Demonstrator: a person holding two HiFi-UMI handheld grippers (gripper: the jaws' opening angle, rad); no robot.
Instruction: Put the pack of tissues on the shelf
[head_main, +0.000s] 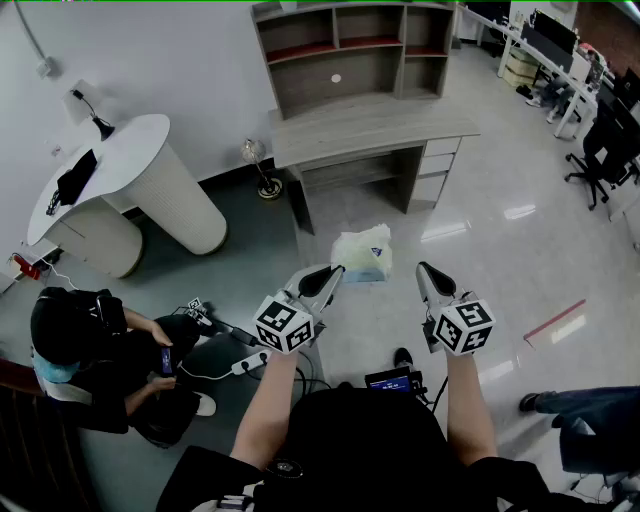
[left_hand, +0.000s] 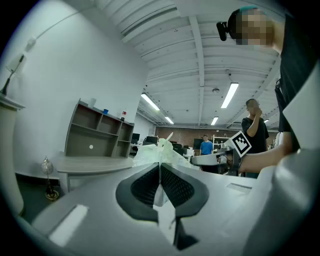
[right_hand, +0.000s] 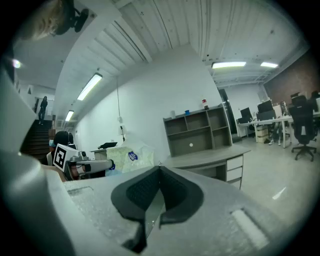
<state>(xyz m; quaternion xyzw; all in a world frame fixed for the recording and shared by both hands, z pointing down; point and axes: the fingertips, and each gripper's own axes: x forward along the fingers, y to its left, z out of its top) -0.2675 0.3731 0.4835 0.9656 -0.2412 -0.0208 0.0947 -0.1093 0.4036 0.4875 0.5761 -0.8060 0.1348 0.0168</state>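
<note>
Tissue pack (head_main: 362, 253) is hanging in the air off the tip of the left gripper (head_main: 333, 272), over the floor in front of the desk (head_main: 370, 125) and well apart from the shelf (head_main: 350, 50) standing on the desk's back edge. Its bunched wrap end is pointing back at the left gripper and its bulk is pointing toward the desk. It is looking about as tall as wide, so its long axis cannot be told.

The left gripper view is showing what the head view does not: the jaws are pressing together on a thin fold of the tissue pack's (left_hand: 160, 149) wrap, which is running down between the pads. The right gripper view is showing a blue mark on the tissue pack's (right_hand: 131, 157) side, with the left gripper (right_hand: 85, 167) reaching in beside it. The right gripper's (right_hand: 160, 167) own jaws are lying pressed together with nothing between them.

In the head view both forearms are stretching forward side by side. The left gripper is angling in toward the pack, and the right gripper (head_main: 427, 272) is pointing at the desk just beside it without touching.
</note>
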